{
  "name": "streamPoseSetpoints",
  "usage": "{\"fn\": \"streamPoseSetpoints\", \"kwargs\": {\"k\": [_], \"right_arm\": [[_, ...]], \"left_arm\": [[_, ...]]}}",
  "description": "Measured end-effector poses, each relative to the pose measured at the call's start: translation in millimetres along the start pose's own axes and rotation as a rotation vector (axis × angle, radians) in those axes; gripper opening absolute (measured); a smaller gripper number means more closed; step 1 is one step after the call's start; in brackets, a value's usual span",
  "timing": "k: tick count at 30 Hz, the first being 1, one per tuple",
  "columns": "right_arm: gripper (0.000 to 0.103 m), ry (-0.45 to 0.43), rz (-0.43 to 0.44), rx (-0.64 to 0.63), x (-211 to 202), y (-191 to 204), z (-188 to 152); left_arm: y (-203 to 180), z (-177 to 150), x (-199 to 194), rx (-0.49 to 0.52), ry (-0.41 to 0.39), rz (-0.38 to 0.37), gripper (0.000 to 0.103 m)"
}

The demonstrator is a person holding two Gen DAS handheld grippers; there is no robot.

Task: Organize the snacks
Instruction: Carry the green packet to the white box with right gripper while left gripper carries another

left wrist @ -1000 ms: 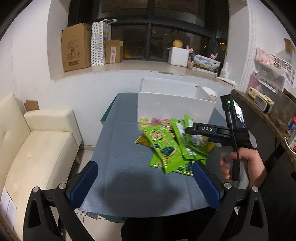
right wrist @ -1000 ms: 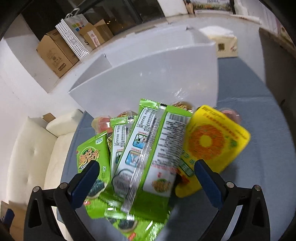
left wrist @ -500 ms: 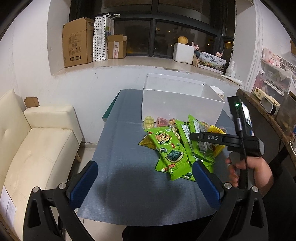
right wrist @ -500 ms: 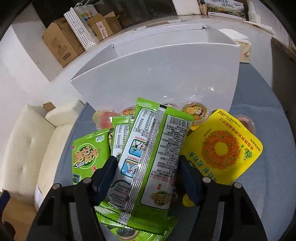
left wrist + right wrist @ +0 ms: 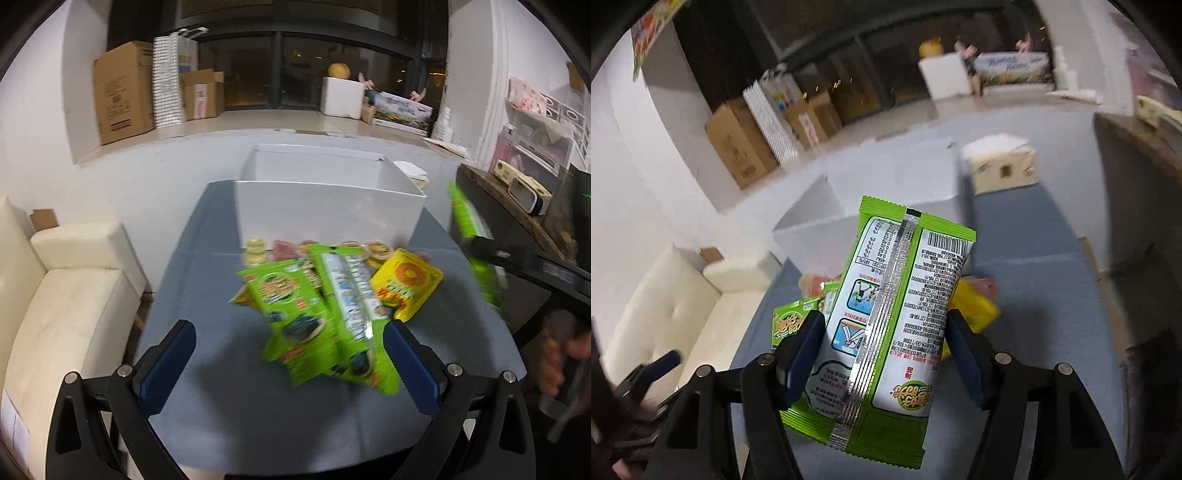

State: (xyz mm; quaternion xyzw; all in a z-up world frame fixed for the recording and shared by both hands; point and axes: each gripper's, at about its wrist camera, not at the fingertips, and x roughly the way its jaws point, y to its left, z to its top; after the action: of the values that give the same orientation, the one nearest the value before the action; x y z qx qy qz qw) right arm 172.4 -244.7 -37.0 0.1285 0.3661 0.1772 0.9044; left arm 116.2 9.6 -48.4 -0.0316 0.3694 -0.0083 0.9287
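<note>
A pile of snacks lies on the grey-blue table (image 5: 207, 295): green seaweed packets (image 5: 288, 295), a yellow packet (image 5: 406, 284) and small jelly cups (image 5: 376, 251). Behind the pile stands a white open box (image 5: 325, 210). My right gripper (image 5: 884, 332) is shut on a green packet (image 5: 897, 306), back side up, held in the air above the pile and in front of the box (image 5: 816, 225). In the left wrist view that packet (image 5: 469, 221) shows blurred at the right. My left gripper (image 5: 290, 350) hangs open over the pile's near edge, holding nothing.
A cream sofa (image 5: 62, 306) stands left of the table. A dark wooden counter (image 5: 517, 229) borders its right side. A tissue box (image 5: 1001, 170) sits behind the white box. Cardboard boxes (image 5: 122, 92) line the window ledge. A hand (image 5: 565, 354) grips the right tool.
The right gripper closed on the green packet and lifted it off the pile, towards the box. The left gripper moved closer to the pile, still open.
</note>
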Motion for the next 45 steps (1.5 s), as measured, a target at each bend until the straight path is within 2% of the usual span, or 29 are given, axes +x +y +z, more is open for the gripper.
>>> {"fn": "streamPoseSetpoints", "kwargs": {"k": [3, 6, 12, 14, 18, 21, 22, 23, 24, 26, 32, 36, 42, 45], "right_arm": [[0.071, -0.040, -0.013, 0.035, -28.5, -20.2, -8.0], [0.071, -0.061, -0.027, 0.062, -48.5, -38.5, -17.0], [0.071, -0.068, -0.025, 0.093, -62.8, -58.8, -27.7], [0.071, -0.069, -0.021, 0.096, -66.1, -61.6, -29.7], [0.071, -0.077, -0.012, 0.102, -69.6, -66.4, -31.1], [0.071, -0.080, -0.008, 0.107, -69.8, -69.2, -31.1], [0.071, -0.079, -0.006, 0.108, -69.3, -69.7, -31.2], [0.071, -0.078, -0.007, 0.108, -69.3, -70.0, -32.0], [0.071, -0.075, -0.012, 0.107, -68.2, -69.9, -32.5], [0.070, -0.072, -0.009, 0.108, -67.3, -70.2, -34.0], [0.070, -0.067, -0.001, 0.093, -62.6, -66.3, -33.5], [0.069, -0.051, 0.007, 0.078, -53.8, -60.3, -32.9], [0.069, -0.029, 0.019, 0.039, -32.9, -44.0, -24.3], [0.069, -0.028, 0.032, 0.011, -19.7, -30.7, -12.1]], "left_arm": [[-21.3, 8.9, 21.6, 0.017, 0.012, -0.011, 0.103], [-45.5, 16.9, 52.2, 0.068, 0.045, 0.024, 0.103], [-78.5, 27.8, 115.0, 0.124, 0.107, 0.122, 0.103], [-88.0, 28.5, 128.5, 0.142, 0.106, 0.151, 0.103], [-96.0, 26.2, 150.5, 0.162, 0.140, 0.159, 0.103], [-94.4, 25.1, 164.2, 0.170, 0.154, 0.207, 0.103], [-93.1, 23.6, 169.8, 0.172, 0.167, 0.222, 0.099], [-92.1, 22.5, 173.4, 0.172, 0.181, 0.228, 0.080], [-89.7, 21.8, 175.4, 0.161, 0.190, 0.218, 0.076], [-86.2, 23.2, 172.8, 0.144, 0.184, 0.204, 0.073], [-76.5, 28.0, 145.9, 0.105, 0.141, 0.145, 0.072], [-76.0, 31.4, 104.0, 0.080, 0.078, 0.038, 0.072], [-66.0, 43.9, 44.2, 0.065, -0.023, -0.067, 0.072], [-57.3, 54.5, 25.2, 0.064, -0.069, -0.085, 0.072]]}}
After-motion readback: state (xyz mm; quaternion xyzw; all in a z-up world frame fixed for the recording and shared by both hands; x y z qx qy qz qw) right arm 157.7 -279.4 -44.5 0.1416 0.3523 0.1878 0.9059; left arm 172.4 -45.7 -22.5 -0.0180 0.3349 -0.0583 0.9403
